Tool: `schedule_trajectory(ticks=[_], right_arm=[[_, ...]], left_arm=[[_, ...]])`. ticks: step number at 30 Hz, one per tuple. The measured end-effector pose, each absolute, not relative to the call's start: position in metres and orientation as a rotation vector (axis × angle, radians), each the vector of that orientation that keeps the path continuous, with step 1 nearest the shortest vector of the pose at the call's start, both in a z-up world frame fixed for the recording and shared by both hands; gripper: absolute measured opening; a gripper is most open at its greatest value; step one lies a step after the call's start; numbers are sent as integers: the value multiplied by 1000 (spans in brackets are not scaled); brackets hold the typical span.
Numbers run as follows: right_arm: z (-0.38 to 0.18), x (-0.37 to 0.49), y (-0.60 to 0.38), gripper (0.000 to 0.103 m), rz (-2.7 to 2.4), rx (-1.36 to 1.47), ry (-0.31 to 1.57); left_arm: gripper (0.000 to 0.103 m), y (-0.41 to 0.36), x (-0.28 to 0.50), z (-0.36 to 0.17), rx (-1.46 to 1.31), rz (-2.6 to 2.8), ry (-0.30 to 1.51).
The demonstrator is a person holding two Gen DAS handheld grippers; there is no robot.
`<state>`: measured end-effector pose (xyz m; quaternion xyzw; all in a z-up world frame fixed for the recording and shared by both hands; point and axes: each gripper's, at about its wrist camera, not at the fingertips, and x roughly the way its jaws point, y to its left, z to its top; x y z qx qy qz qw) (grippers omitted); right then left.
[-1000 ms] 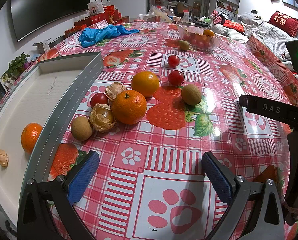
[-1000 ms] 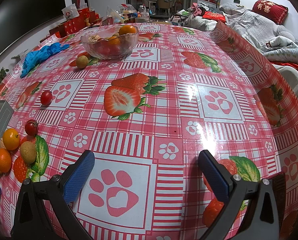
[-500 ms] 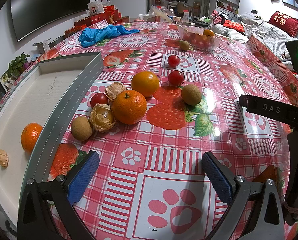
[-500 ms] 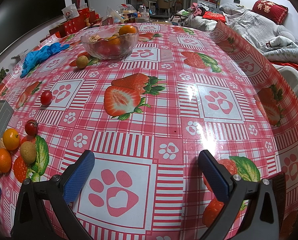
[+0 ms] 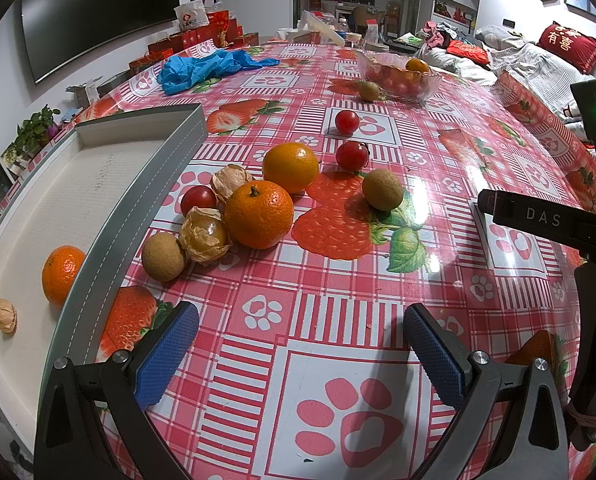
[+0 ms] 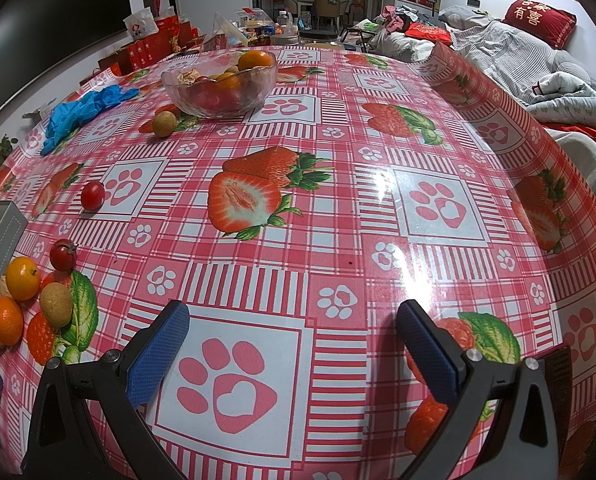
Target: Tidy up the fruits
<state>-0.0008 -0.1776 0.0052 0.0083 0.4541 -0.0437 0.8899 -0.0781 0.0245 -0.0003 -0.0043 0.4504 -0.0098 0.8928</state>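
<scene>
The loose fruit cluster (image 5: 254, 204) lies on the counter (image 5: 378, 280) at 11 o'clock from the left hand-held gripper (image 5: 298, 344), jaws apart, beside the tray (image 5: 146, 200). The right hand-held gripper (image 6: 292, 346), also spread and empty, sits farther off.

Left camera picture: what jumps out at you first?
The bright cluster of fruit: a big tangerine beside papery husk berries on the strawberry tablecloth. Left of it, a white tray holds one tangerine. Far back sits a glass bowl of fruit.
</scene>
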Motion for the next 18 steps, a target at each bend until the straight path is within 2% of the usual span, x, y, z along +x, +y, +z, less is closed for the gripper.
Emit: schedule_trajectory(ticks=[18], right_arm=[[5,-1,-178,103,-90,17,943]], left_arm=[[103,24,-78,0,-9,-20,935]])
